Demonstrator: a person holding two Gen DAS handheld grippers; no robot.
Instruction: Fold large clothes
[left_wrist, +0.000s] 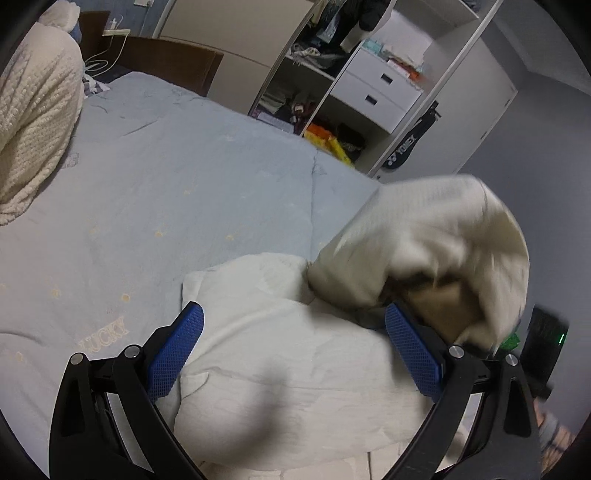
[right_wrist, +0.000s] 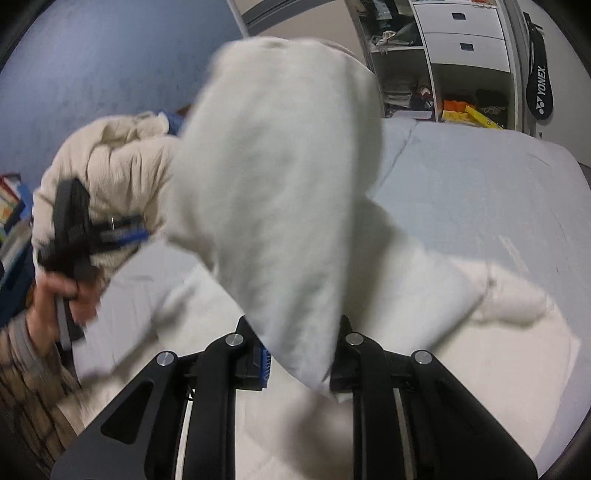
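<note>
A large cream-white garment (left_wrist: 288, 369) lies on the pale blue bed (left_wrist: 166, 192). My left gripper (left_wrist: 293, 332) is open just above the flat part of it, with blue pads (left_wrist: 177, 350) wide apart and nothing between them. My right gripper (right_wrist: 301, 354) is shut on a fold of the same garment (right_wrist: 273, 177), which rises in front of the camera, blurred by motion. In the left wrist view that lifted fold (left_wrist: 424, 243) drapes over the right gripper at the right. In the right wrist view the left gripper (right_wrist: 122, 230) shows at the left, held by a hand.
A cream knitted blanket (left_wrist: 33, 122) lies bunched at the head of the bed. An open wardrobe with white drawers (left_wrist: 373, 88) and shelves of clothes stands beyond the bed's far side. A black racket bag (right_wrist: 539, 92) hangs by it.
</note>
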